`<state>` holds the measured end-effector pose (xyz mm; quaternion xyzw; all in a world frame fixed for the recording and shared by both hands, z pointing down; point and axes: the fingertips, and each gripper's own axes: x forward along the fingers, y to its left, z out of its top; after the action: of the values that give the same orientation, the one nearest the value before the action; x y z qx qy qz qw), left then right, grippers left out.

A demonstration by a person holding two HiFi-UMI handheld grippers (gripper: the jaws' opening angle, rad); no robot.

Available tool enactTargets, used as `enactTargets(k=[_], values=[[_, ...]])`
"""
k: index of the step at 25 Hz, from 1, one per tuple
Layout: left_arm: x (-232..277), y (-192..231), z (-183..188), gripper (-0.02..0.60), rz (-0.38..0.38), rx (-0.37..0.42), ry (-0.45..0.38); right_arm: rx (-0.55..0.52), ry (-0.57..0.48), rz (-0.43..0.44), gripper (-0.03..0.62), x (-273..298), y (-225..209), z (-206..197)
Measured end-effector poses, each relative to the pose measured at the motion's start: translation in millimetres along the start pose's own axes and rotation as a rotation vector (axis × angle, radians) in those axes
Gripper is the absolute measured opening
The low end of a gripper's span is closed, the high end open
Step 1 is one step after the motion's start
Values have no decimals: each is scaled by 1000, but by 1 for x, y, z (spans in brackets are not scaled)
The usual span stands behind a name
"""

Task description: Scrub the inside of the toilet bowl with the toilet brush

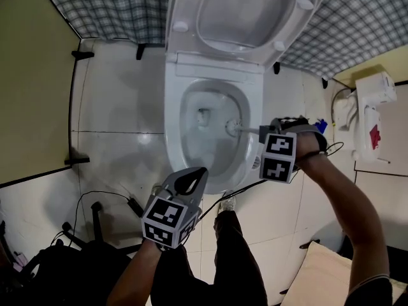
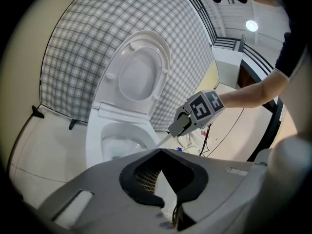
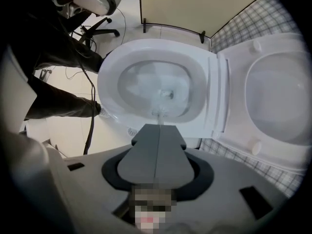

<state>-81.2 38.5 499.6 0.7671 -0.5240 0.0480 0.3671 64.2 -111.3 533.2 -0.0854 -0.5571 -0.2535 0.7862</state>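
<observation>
The white toilet bowl (image 1: 173,107) stands in the middle with its seat and lid raised. The toilet brush's white head (image 1: 233,128) is inside the bowl, at its right wall above the water. My right gripper (image 1: 262,134) is at the bowl's right rim, pointing steeply down, shut on the brush handle. In the right gripper view the handle leaves the right gripper (image 3: 158,126) and ends at the brush head (image 3: 160,112). My left gripper (image 1: 203,171) hovers in front of the bowl with its tips together and nothing in it. The left gripper (image 2: 161,151) faces the bowl (image 2: 95,135).
The raised lid (image 1: 248,11) leans on a checked wall. A yellow partition (image 1: 32,75) closes off the left. Cables and a black chair base (image 1: 95,218) lie at lower left. A white fixture (image 1: 370,113) is mounted at the right. The person's shoe (image 1: 226,203) is by the toilet's front.
</observation>
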Motion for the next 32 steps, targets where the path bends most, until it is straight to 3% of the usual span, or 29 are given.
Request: enactTargets(k=[3, 10, 18, 26, 32], values=[[-3, -2, -3, 9, 5, -9, -6, -15, 0, 1, 175, -1, 6, 1], [-5, 3, -8, 9, 14, -16, 4, -39, 24, -142, 175, 10, -29, -1], [-2, 10, -6, 9, 32, -12, 15, -57, -89, -285, 172, 9, -76, 19], [2, 15, 9, 9, 74, -5, 2, -106, -199, -310, 172, 3, -102, 63], [1, 18, 16, 9, 100, 1, -4, -73, -308, -298, 172, -11, -107, 104]])
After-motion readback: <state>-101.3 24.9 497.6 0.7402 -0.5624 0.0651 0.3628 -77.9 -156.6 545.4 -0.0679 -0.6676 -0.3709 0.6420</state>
